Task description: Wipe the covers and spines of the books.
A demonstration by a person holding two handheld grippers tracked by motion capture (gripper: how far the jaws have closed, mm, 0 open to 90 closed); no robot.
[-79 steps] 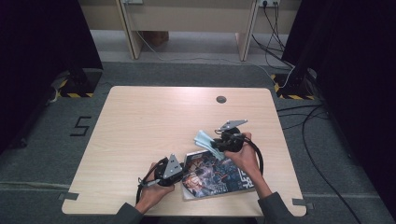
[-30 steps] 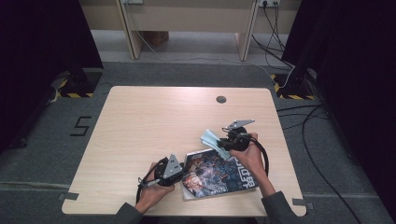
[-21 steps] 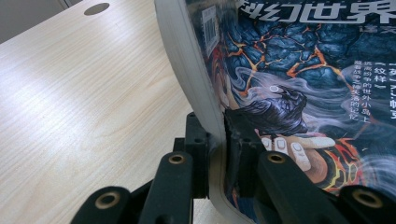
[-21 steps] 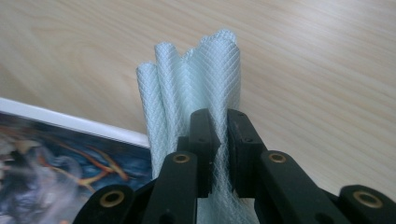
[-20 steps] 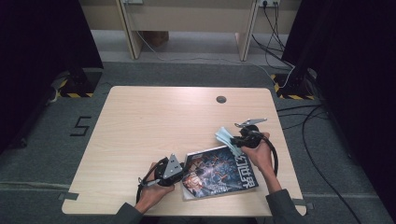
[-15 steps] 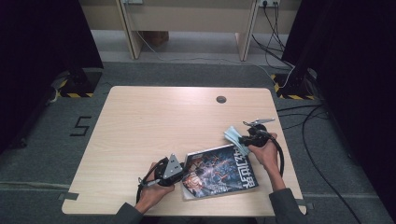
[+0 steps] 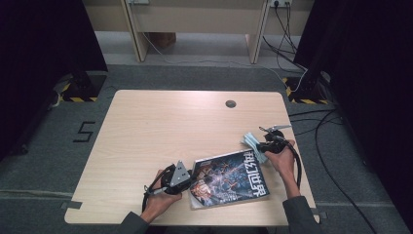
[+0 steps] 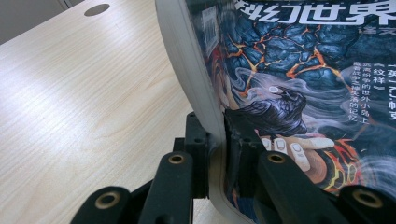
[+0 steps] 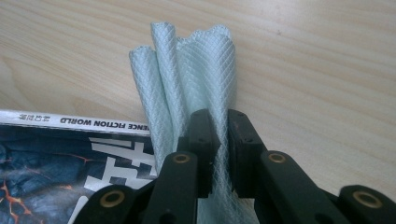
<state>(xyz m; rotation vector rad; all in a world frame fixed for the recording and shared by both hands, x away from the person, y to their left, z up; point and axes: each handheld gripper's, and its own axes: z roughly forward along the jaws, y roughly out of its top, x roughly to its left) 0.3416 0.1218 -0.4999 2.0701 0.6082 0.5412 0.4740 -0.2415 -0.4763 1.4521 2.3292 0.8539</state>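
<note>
At lower centre, left tongs [image 7: 187, 176] clench the magazine [image 7: 228, 177]; right tongs [image 7: 259, 145] grasp a pale cloth [image 7: 252, 142].

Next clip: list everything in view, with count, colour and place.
table: 1, light wood, centre, with a round grommet hole near its far edge
magazine: 1, dark blue and orange cover, near edge of table, its left edge clamped
cloth: 1, pale blue mesh, folded, at the magazine's far right corner
cables: several, black and white, floor at right and beyond the table
floor marking: 1, black "5", left of table
left gripper: 1, black, shut on magazine
right gripper: 1, black, shut on cloth
hands: 2, bottom of the high view
</note>
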